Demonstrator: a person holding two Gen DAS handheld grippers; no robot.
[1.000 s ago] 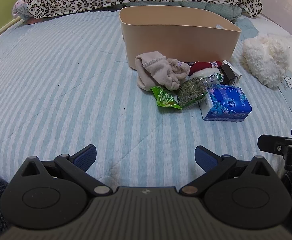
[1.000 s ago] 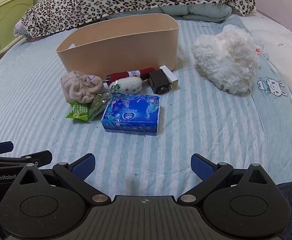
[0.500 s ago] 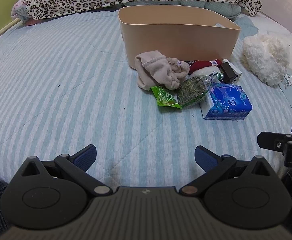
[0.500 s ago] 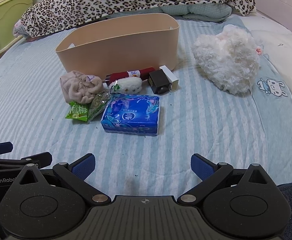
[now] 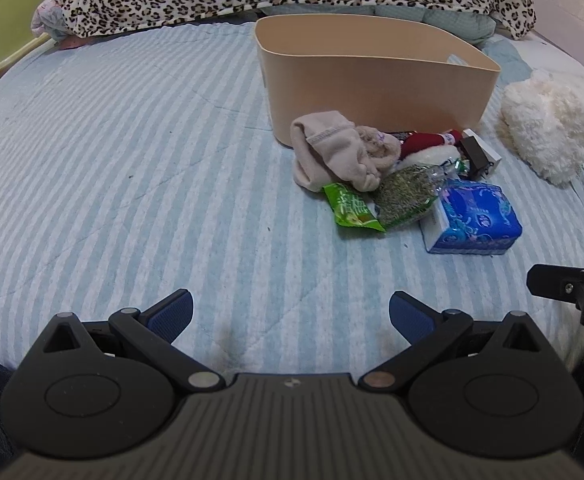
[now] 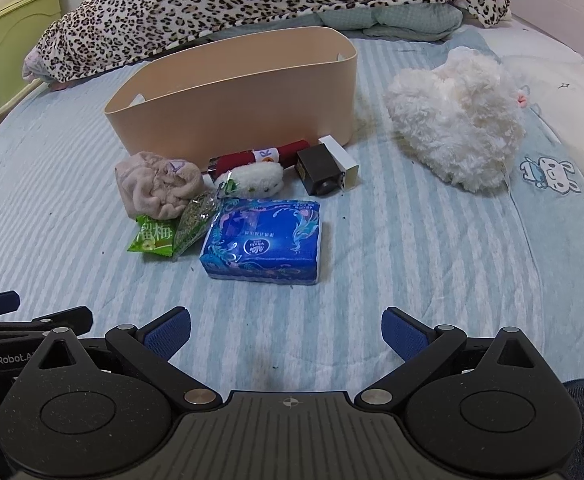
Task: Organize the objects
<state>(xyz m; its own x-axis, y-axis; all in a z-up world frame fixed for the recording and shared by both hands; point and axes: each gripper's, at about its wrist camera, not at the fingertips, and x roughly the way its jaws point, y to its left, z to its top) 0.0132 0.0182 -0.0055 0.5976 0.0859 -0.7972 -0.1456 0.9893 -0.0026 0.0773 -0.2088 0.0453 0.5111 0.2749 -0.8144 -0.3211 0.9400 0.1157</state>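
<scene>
Striped bed (image 6: 432,264) spread wide, beige bin (image 6: 243,108) at the back, clutter piled just before it. Blue tissue pack (image 6: 261,238) lies dead ahead of the right gripper (image 6: 285,330), long axis crosswise, probably the nearer reach. Left gripper (image 5: 289,314) sits further off. Both jaws released, empty.

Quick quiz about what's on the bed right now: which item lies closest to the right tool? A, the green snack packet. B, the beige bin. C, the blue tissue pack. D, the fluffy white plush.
C: in the right wrist view the blue tissue pack lies just ahead of the open right tool, while the other three sit farther off.
</scene>
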